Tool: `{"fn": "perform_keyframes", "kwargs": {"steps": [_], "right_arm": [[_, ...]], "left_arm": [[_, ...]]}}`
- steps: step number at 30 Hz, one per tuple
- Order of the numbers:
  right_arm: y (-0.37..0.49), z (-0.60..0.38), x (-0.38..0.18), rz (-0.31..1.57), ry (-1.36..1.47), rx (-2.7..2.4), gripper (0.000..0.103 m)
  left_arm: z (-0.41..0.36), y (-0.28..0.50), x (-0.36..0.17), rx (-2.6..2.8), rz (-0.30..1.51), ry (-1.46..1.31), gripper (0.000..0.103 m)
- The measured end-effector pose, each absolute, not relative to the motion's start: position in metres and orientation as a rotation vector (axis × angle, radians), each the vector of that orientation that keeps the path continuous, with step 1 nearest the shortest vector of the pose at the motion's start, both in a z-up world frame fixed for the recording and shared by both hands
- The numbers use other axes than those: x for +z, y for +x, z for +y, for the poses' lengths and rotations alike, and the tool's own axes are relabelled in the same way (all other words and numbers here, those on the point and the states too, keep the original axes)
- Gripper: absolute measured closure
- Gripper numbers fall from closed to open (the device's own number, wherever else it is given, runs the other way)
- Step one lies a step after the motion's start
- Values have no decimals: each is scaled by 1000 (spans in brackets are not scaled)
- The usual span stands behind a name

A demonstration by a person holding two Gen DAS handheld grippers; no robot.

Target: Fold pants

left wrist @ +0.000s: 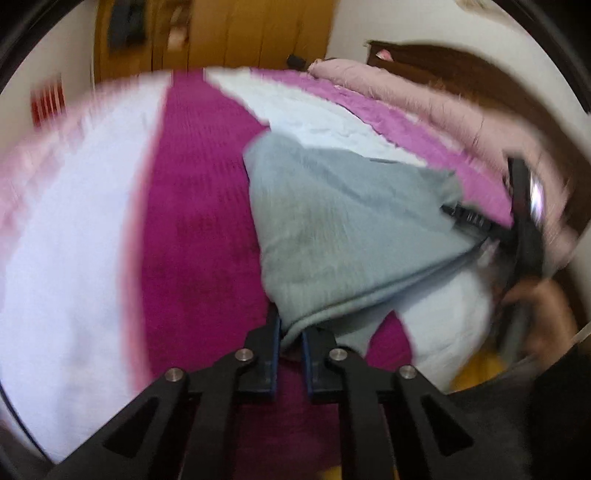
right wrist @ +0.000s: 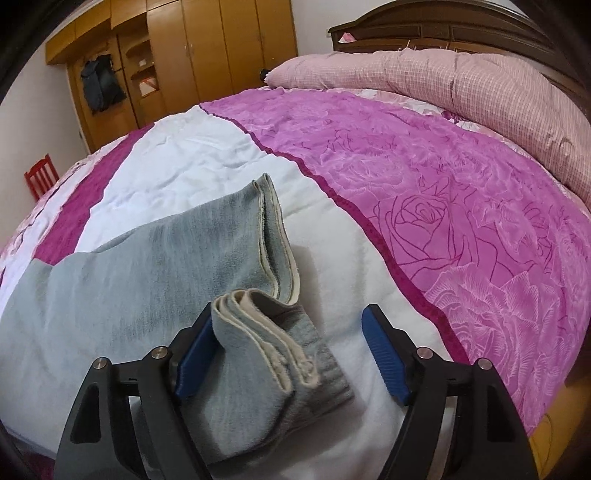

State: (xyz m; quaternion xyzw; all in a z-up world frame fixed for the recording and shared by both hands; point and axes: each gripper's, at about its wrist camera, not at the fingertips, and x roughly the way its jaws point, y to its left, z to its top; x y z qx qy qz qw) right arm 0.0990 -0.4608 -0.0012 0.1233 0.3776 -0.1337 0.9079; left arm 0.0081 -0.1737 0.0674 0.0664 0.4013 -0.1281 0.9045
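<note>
Light grey-blue pants (left wrist: 332, 229) lie on the bed, folded lengthwise. My left gripper (left wrist: 291, 332) is shut on a near fold edge of the pants, with cloth pinched between its blue pads. In the right wrist view the pants (right wrist: 147, 266) run off to the left, and their leg hems (right wrist: 273, 236) are doubled back toward me. My right gripper (right wrist: 288, 314) is open around the folded hem end. Its left pad (right wrist: 195, 347) rests against the cloth and its right pad (right wrist: 384, 354) stands clear of it. A hand (left wrist: 543, 306) holding that gripper shows at the far right of the left wrist view.
The bedspread (right wrist: 424, 166) has magenta, white and pink rose-patterned bands. A rolled pink checked quilt (right wrist: 480, 85) lies along the dark wooden headboard (right wrist: 424, 29). A wooden wardrobe (right wrist: 221, 48) and a red chair (right wrist: 38, 177) stand beyond the bed.
</note>
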Motion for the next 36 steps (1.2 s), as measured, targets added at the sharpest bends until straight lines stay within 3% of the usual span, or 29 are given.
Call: {"fn": "perform_keyframes", "kwargs": {"steps": [4,10,15,16,19,21,23,26,31,36], "right_arm": [[99,-461,-1,777,252,-279,26],[97,-462,0,775,270,-271,26],[96,-465,2,781,297,-259,26],[96,-465,2,781,294,-262,26],[96,-464,2,780,279,-273,25],[97,-464,2,780,278,-274,24],[97,-464,1,785,277,-272,24],[98,-468,3,801,286,-277,24],[97,-471,5,789,312,-282,23],[99,-473,5,802,321,-276,22]], "left_arm": [[-206,-23,77,-136,616,457,97],[-189,-9,35,-183,781,389,97],[-172,-23,54,-353,760,270,96],[-162,-27,64,-377,737,196,94],[-147,-31,93,-406,645,34,72],[-150,-16,117,-421,583,-16,71],[-159,5,130,-464,594,-30,71],[-195,63,123,-497,714,58,99],[-212,159,59,-219,995,49,102],[-220,157,55,-174,895,156,100]]}}
